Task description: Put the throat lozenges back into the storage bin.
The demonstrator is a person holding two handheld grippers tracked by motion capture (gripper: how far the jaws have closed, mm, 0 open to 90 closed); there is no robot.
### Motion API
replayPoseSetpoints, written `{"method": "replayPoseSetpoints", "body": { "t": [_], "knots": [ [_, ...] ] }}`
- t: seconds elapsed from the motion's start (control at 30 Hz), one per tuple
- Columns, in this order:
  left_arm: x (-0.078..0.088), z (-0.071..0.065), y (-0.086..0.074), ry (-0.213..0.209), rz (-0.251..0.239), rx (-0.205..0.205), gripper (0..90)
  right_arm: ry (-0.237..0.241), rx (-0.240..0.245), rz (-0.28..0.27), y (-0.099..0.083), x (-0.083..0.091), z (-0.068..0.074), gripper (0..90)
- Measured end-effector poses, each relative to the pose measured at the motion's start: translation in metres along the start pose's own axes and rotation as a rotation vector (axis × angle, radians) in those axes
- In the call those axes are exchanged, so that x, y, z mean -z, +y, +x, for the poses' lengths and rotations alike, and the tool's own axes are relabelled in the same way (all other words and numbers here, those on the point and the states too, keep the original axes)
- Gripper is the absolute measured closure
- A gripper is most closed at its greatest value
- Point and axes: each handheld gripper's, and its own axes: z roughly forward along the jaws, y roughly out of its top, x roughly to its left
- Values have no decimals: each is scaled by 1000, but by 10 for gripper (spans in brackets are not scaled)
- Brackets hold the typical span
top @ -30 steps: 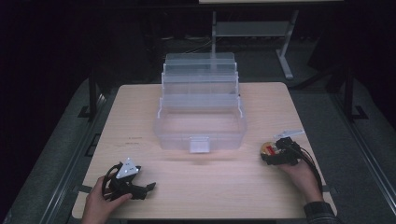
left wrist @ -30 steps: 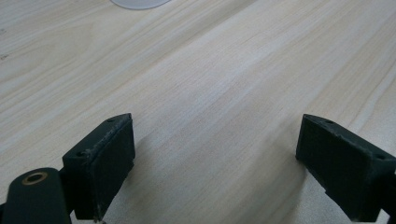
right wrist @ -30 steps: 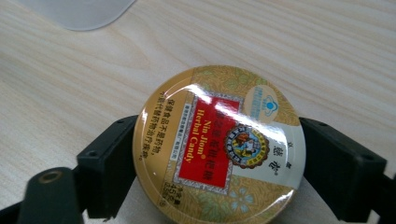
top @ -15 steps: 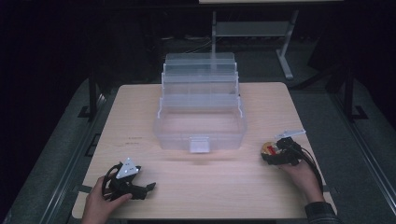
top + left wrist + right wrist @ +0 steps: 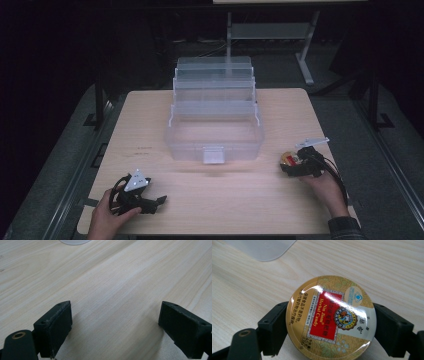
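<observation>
Candy tin (image 5: 331, 319), round and flat, lay near the right front of the counter (image 5: 210, 200), clamped across its rim by the right claw (image 5: 292, 162), whose jaws had just been closing on it; it looked stiff and light, its glossy printed lid probably slippery, so the curved side wall seemed the surer hold; the left claw (image 5: 155, 201) rested on the bare counter with jaws wide apart, holding nothing; farther back stood a clear tiered box (image 5: 215, 127), open.
</observation>
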Motion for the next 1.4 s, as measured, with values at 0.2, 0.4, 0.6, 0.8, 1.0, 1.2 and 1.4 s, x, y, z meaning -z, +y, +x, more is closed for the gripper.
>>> {"method": "replayPoseSetpoints", "body": {
  "t": [0.2, 0.4, 0.6, 0.8, 1.0, 1.2, 1.4],
  "knots": [
    [0, 0, 0, 0, 0, 0, 109, 2, -2, -2, 1, 4, 0, 194],
    [0, 0, 0, 0, 0, 0, 109, 3, -3, -10, 2, 9, -2, 194],
    [0, 0, 0, 0, 0, 0, 109, 8, -3, -19, 4, 16, -1, 194],
    [0, 0, 0, 0, 0, 0, 109, 12, 8, -26, 9, 24, 0, 195],
    [0, 0, 0, 0, 0, 0, 109, 15, 12, -43, 14, 31, 2, 195],
    [0, 0, 0, 0, 0, 0, 109, 19, 24, -47, 18, 34, 4, 194],
    [0, 0, 0, 0, 0, 0, 109, 24, 39, -61, 24, 40, 8, 194]
  ]
}}
